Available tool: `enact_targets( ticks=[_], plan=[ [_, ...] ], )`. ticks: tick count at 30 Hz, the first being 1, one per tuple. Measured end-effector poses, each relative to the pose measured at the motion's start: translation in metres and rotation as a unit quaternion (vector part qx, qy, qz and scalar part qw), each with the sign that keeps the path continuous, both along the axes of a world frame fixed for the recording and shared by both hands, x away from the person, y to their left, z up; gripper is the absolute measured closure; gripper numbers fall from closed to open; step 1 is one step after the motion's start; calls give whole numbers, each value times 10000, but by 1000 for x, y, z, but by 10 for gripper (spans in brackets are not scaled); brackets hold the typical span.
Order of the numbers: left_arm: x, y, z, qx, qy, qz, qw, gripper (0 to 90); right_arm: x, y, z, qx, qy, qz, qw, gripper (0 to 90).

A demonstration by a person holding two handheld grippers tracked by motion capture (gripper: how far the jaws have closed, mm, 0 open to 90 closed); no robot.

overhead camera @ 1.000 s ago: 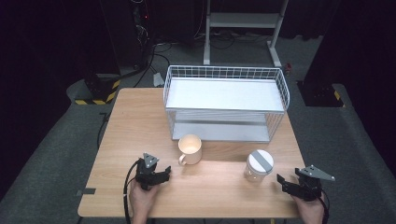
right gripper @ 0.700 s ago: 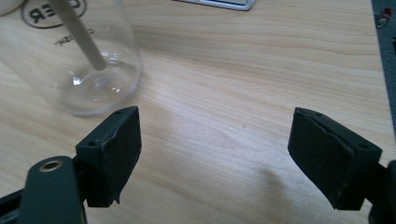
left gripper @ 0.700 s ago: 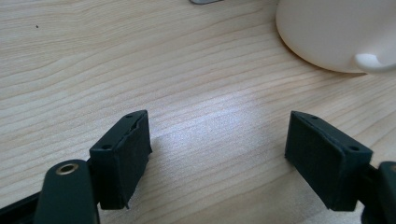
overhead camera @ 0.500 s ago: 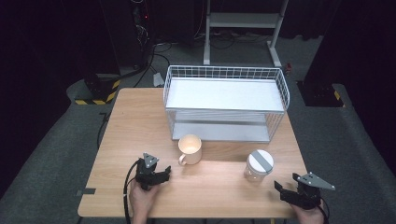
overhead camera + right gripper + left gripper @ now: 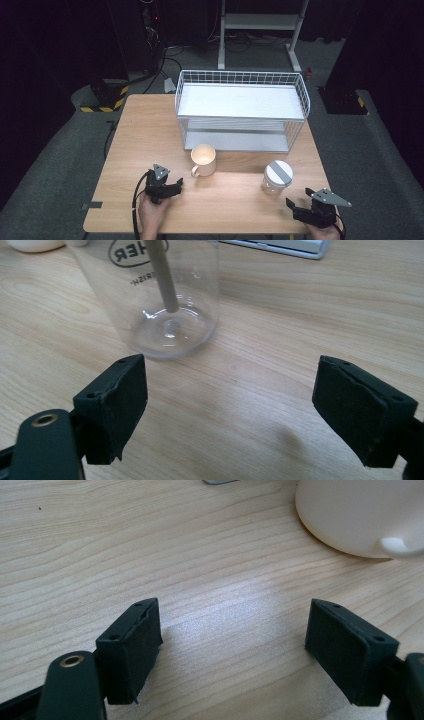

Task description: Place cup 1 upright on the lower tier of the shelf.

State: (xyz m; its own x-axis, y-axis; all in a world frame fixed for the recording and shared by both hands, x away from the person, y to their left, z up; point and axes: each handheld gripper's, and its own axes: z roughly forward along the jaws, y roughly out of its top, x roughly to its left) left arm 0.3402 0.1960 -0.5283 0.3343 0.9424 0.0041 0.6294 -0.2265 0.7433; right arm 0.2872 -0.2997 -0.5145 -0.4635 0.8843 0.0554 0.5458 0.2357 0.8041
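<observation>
I am viewing the wooden tabletop (image 5: 140, 130) carrying a white wire rack (image 5: 242, 111) at its far edge, a cream mug (image 5: 203, 160) mid-table, and a lidded glass jar (image 5: 276, 177) toward its right edge.

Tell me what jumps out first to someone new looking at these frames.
The white wire rack dominates the far half of the wooden table. In front of it stand a cream mug and, to its right, a clear jar with a white lid. Near the table's front edge, the left gripper and right gripper both sit with jaws open and nothing between them; the right one's jaws have just been opening.
</observation>
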Motion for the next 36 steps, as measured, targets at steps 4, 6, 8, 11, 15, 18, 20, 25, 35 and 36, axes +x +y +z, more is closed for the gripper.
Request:
enact_targets(
  ticks=[4, 6, 8, 11, 15, 18, 20, 25, 35, 36],
  plan=[
    [0, 0, 0, 3, 0, -2, 10000, 224, 0, 4, 1, 22, -31, 68, 10000, 142],
    [0, 0, 0, 3, -2, -4, 10000, 224, 0, 6, 1, 36, -37, 94, 9999, 140],
    [0, 0, 0, 4, -3, -5, 10000, 224, 1, 9, 2, 35, -47, 175, 9998, 139],
    [0, 0, 0, 4, -3, -4, 10000, 225, 2, 12, 4, 46, -60, 236, 9997, 137],
    [0, 0, 0, 2, -3, -3, 10000, 224, 4, 19, 5, 61, -66, 306, 9995, 135],
    [0, 0, 0, 1, -1, 0, 10000, 224, 7, 23, 5, 62, -81, 377, 9992, 134],
    [0, 0, 0, 3, 1, -1, 10000, 224, 8, 26, 6, 68, -80, 403, 9991, 133],
    [0, 0, 0, 0, 0, 1, 10000, 225, 12, 31, 8, 76, -99, 448, 9989, 133],
    [0, 0, 0, 2, 1, 0, 10000, 224, 22, 39, 11, 77, -115, 572, 9983, 128],
    [0, 0, 0, 2, 1, -1, 10000, 225, 23, 39, 12, 69, -126, 577, 9982, 129]
  ],
)
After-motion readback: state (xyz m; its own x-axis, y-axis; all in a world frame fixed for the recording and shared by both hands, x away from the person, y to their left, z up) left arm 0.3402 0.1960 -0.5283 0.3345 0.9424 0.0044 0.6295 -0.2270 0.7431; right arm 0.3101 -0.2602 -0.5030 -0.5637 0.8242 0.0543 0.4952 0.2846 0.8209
